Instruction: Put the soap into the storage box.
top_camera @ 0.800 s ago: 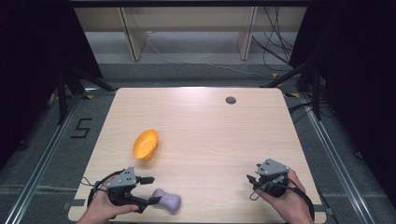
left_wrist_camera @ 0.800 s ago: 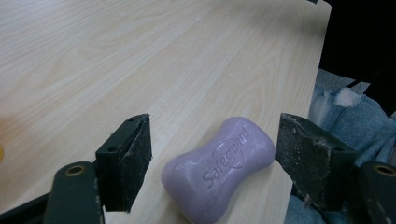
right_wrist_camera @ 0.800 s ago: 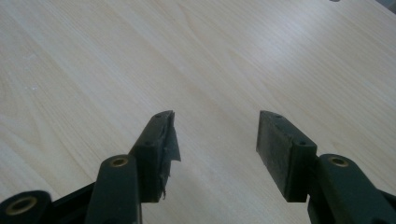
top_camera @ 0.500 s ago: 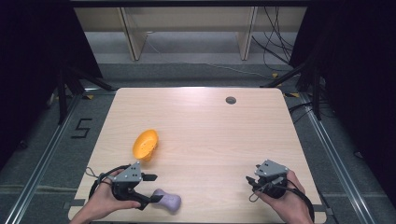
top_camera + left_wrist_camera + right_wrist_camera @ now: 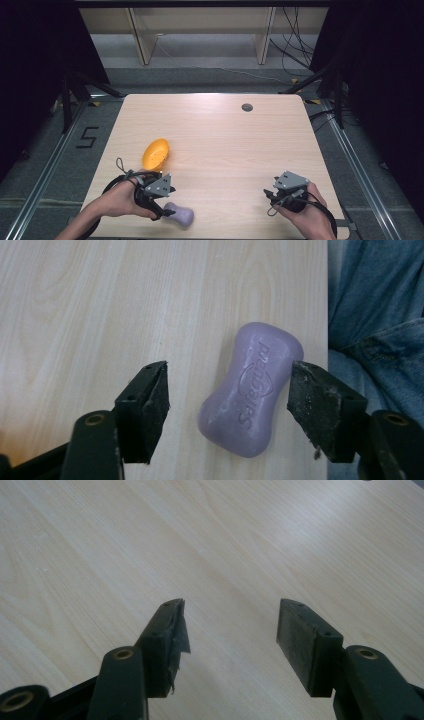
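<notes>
A purple soap bar (image 5: 181, 215) lies near the table's front edge, left of centre. My left gripper (image 5: 167, 212) hovers at it with its jaws open. In the left gripper view the soap bar (image 5: 252, 390) sits between the two pads; the right pad (image 5: 312, 405) is at the bar's corner and the left pad (image 5: 150, 405) stands well apart from it. My right gripper (image 5: 272, 196) rests low over bare wood at the front right, and the right gripper view shows that gripper (image 5: 230, 625) open with nothing between its pads.
An orange bowl (image 5: 156, 154) lies tipped on the wooden table (image 5: 225, 135) just beyond the left hand. A dark round hole (image 5: 247, 107) is near the far edge. The person's blue trousers (image 5: 375, 300) show past the table's front edge.
My left gripper has shifted to the right, closer over the soap bar. The soap, the bowl and the right gripper have stayed put.
</notes>
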Tool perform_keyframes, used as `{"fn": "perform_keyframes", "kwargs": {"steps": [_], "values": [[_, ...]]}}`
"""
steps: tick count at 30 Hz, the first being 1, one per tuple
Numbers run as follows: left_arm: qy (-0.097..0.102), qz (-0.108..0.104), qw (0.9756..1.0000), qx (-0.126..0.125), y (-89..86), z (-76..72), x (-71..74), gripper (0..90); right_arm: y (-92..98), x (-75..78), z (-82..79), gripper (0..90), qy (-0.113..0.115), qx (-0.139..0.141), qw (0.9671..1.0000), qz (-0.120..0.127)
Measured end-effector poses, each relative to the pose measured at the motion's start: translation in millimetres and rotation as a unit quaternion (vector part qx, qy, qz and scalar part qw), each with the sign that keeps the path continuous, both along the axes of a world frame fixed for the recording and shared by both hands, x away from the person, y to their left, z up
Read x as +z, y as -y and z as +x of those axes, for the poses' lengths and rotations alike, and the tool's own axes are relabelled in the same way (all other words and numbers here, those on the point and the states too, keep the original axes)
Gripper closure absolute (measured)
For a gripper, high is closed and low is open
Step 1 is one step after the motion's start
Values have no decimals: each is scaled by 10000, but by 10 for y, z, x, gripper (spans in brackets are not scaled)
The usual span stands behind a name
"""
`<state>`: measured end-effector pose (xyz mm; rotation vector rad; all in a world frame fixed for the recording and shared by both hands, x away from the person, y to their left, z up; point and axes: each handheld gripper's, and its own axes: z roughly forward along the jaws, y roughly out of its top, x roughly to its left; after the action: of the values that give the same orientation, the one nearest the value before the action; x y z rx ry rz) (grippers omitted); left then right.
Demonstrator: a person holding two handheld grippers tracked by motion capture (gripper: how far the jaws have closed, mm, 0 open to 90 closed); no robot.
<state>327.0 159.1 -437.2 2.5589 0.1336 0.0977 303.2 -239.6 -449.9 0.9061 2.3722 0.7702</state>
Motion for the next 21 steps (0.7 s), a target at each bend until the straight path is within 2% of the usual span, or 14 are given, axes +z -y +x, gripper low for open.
{"fn": "perform_keyframes", "kwargs": {"steps": [1,3,6,9,11,12,13,14,15,16,17,20,21], "values": [[73,202,9996,-156,17,23,17,326,1,-1,5,452,39,41,10000,-18],[92,377,9989,-273,64,26,16,326,-3,-1,-2,451,-15,11,10000,0],[63,710,9957,-593,168,20,-8,318,0,-2,4,450,-31,29,10000,-10],[68,1007,9912,-853,260,2,-60,312,1,-1,4,449,-41,33,10000,0],[44,1210,9873,-1025,324,-18,-112,311,-2,-2,0,449,-61,0,10000,25],[-39,1229,9875,-991,344,-39,-141,311,2,-1,4,449,-36,43,10000,-3],[-6,1314,9857,-1054,361,-40,-154,312,2,-1,3,448,-50,40,10000,3],[-34,1317,9858,-1045,374,-53,-170,313,4,-2,5,447,-41,54,10000,-2],[32,1400,9839,-1112,386,-47,-166,318,4,-2,4,447,-44,55,10000,0],[30,1376,9847,-1067,398,-62,-177,322,4,-2,4,447,-49,53,10000,3],[42,1400,9842,-1086,408,-67,-181,324,-2,-8,0,445,-71,6,10000,38],[35,1539,9809,-1190,445,-73,-197,328,-7,-12,-4,442,-102,-23,9999,66],[60,1687,9768,-1316,461,-56,-195,330,-8,-12,-5,442,-107,-20,9999,75]]}}
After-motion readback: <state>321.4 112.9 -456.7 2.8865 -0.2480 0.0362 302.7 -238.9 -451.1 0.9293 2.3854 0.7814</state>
